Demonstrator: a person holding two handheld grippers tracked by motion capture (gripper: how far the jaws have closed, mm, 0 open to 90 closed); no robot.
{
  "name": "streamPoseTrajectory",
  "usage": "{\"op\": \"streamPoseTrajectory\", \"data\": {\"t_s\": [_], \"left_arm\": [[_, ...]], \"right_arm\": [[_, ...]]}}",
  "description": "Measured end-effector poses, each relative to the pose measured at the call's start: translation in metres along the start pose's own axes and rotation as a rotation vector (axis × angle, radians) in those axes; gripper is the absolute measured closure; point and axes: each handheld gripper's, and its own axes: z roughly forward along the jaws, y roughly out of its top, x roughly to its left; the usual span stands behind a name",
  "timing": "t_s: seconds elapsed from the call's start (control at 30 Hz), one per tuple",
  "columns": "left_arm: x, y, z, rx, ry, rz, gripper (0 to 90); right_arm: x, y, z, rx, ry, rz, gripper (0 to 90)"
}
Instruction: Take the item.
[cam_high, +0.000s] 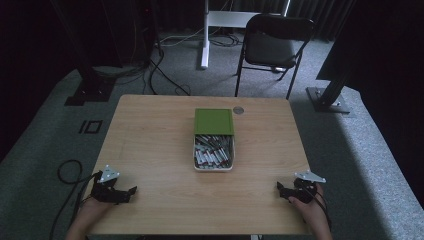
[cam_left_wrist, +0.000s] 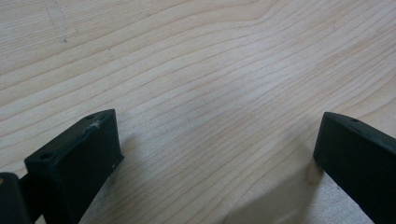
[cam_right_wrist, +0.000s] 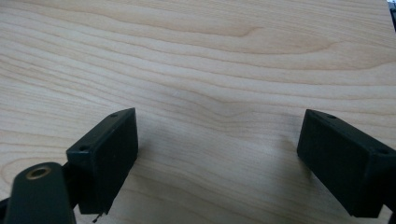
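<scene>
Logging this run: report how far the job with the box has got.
Done: the green lid is slid back, baring the pens in the white box. In hand: nothing; the left gripper and right gripper rest open at the table's near corners. Left: any handling of the box, whatever the job is.

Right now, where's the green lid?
High view: the green lid sits mid-table toward the far edge, partly slid back off the white box of pens, with a small round grommet just to its right.
</scene>
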Motion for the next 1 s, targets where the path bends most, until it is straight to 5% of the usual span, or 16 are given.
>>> {"op": "streamPoseTrajectory", "data": {"t_s": [1.0], "left_arm": [[0.0003, -0.0001, 0.0, -0.001, -0.002, 0.003, 1.4]], "right_arm": [[0.0049, 0.0028, 0.0022, 0.002, -0.037, 0.032, 12.7]]}}
